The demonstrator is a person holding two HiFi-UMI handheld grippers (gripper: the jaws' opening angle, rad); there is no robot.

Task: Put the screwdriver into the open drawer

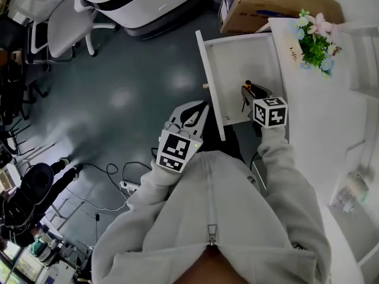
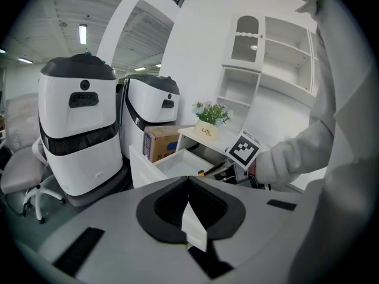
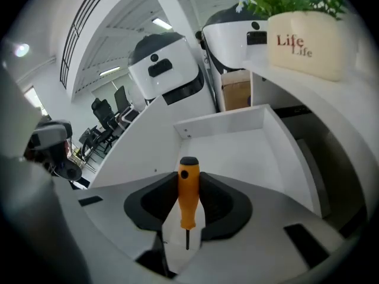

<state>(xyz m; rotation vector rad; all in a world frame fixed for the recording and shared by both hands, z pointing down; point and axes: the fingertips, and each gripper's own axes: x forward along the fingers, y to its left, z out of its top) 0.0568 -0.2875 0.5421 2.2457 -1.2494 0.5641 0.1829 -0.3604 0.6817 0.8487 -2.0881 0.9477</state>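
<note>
Orange-handled screwdriver [image 3: 188, 191] sat clamped between the jaws of the right tongs [image 3: 189, 218]. Its black cap pointed toward the far wall of the open white drawer [image 3: 237, 152], and its thin shaft ran back between the pads. It hung over the drawer's near part. The left tongs [image 2: 189, 185], jaws closed together on nothing, hovered left of the drawer front.
</note>
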